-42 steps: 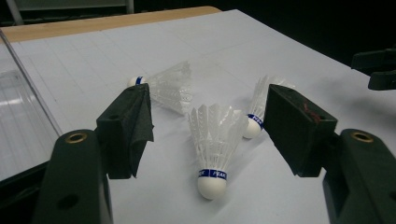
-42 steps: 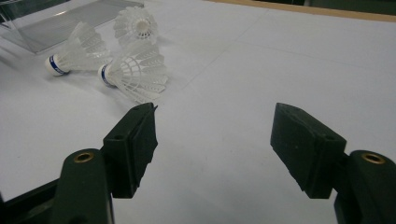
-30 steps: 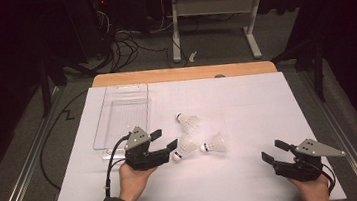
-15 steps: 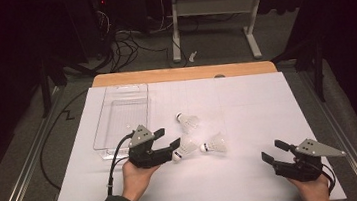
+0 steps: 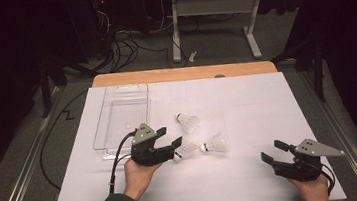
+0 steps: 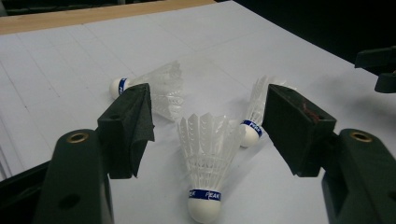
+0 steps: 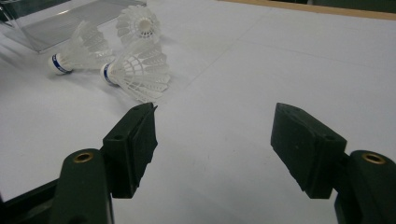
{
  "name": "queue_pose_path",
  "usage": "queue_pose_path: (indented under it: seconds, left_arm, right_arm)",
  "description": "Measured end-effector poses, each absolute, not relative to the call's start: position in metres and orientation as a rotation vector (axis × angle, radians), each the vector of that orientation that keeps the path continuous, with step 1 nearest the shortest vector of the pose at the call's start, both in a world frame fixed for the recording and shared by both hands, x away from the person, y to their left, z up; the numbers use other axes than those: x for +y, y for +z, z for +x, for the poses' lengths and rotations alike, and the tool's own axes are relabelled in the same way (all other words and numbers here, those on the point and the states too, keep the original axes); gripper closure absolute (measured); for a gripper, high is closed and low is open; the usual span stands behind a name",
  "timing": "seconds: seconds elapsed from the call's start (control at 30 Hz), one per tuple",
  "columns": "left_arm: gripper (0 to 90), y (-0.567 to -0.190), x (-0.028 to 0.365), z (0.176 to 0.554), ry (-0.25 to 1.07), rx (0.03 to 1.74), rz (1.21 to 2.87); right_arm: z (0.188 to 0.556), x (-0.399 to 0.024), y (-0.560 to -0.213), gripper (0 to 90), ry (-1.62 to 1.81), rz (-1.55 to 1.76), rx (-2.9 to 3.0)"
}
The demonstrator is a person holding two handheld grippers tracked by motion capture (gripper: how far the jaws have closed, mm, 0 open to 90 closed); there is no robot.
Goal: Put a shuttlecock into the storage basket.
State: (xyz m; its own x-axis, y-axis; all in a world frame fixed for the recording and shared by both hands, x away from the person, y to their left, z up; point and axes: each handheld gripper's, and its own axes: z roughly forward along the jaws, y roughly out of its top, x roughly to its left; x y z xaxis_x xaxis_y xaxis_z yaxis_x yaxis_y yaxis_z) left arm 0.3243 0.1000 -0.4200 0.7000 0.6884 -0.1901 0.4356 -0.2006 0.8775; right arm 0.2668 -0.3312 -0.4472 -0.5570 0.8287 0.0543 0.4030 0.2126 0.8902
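the shuttlecock nearest our left hand (image 6: 204,164) is the one in hand, we judge, and it lies on the white sheet of the table (image 5: 247,103), just right of the clear tray (image 5: 118,118), which stands open at the left of the sheet.

going from large to small: the tray is the likely place to put the shuttlecocks, and it sits just behind and left of the left tongs (image 5: 169,137). three shuttlecocks lie in a loose cluster near the middle front of the sheet. the second shuttlecock (image 5: 214,144) is just to the right of the first, and the third shuttlecock (image 5: 188,122) lies a little farther back.

the relation the grab turns on: in the left gripper view the nearest shuttlecock lies between the two open jaws, its long axis running away from us, white cork end toward the tongs and feathers fanning forward. the jaws stand either side of the feather skirt and touch nothing.

the left tongs are by far the nearer. the right tongs (image 5: 272,152) rest open and empty at the front right of the table, well apart from the cluster, with the shuttlecocks off to their far left in the right gripper view.

we judge the next move is a gentle close across the skirt, since feathers crush easily.
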Motion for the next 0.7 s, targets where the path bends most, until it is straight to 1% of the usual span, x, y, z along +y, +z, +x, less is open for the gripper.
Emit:
queue_pose_path:
  seconds: [0.7]
  left_arm:
    - [35.3, -0.419, 0.087, 0.333, 0.268, 0.871, 1.857]
  right_arm:
    - [0.267, -0.331, -0.448, 31.7, 1.300, 1.138, 2.058]
